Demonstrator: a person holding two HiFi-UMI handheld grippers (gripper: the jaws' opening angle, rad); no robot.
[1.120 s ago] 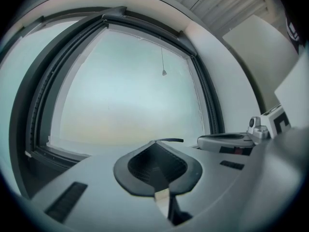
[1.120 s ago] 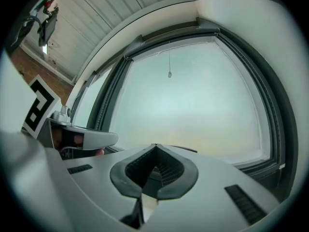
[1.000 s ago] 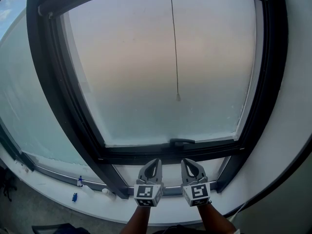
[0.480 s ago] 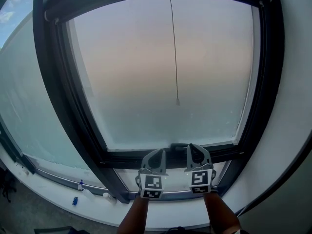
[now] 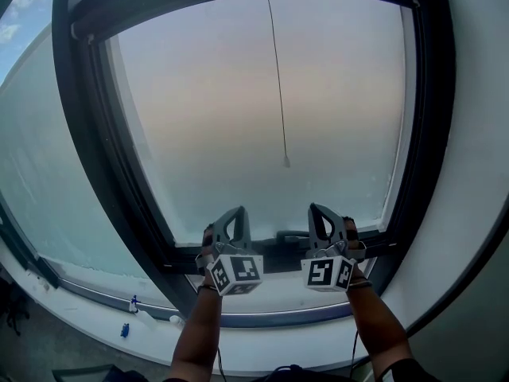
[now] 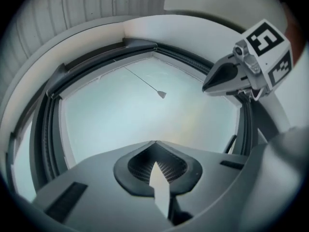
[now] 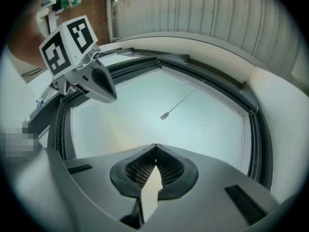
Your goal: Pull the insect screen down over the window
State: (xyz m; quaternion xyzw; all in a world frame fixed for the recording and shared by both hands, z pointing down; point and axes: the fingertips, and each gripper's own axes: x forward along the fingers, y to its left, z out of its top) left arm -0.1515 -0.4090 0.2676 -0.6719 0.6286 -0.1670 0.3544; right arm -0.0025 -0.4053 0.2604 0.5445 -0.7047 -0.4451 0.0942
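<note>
Well above the closed left hand-held gripper [image 5: 235, 217] and closed right hand-held gripper [image 5: 318, 213] dangles the pull cord [image 5: 286, 162].

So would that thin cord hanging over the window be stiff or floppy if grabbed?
Probably floppy: the cord is very thin and hangs straight from the top of the frame. The small knob at its end looks light, so it would likely swing when nudged. Being so thin, it may slip through a loose grip.
</note>
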